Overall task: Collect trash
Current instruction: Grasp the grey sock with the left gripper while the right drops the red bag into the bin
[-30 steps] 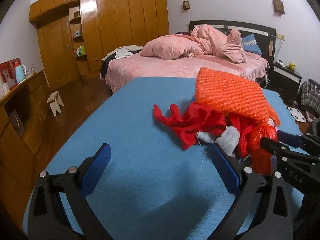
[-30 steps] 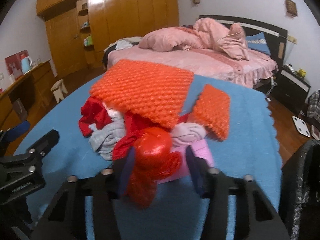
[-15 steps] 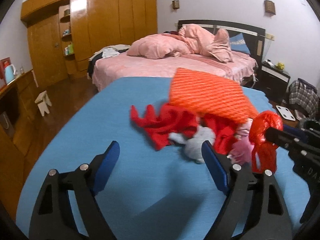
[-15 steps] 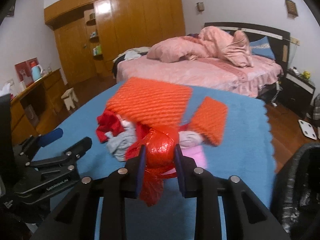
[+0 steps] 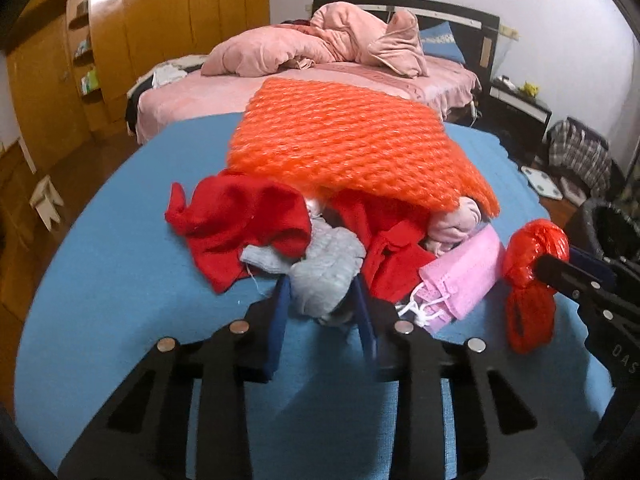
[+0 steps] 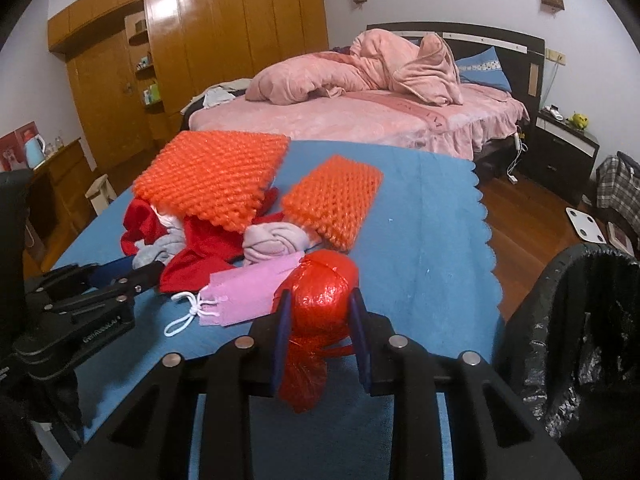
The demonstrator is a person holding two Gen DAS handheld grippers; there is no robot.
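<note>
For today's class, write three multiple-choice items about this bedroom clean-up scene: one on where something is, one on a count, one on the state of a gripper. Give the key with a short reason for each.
1. Where does the black-lined trash bin stand?
A. On the pink bed
B. On the floor beside the right edge of the blue cloth
C. Under the wooden wardrobe

2. How many orange mesh pads lie on the blue cloth in the right wrist view?
A. One
B. Two
C. Four

3. What is the right gripper doing?
A. Hanging open and empty
B. Gripping the pink mask
C. Shut on the red plastic bag

Key:
1 B: the bin sits off the cloth's scalloped right edge.
2 B: a large orange pad and a small orange pad show.
3 C: the bag is squeezed between its two fingers.
</note>
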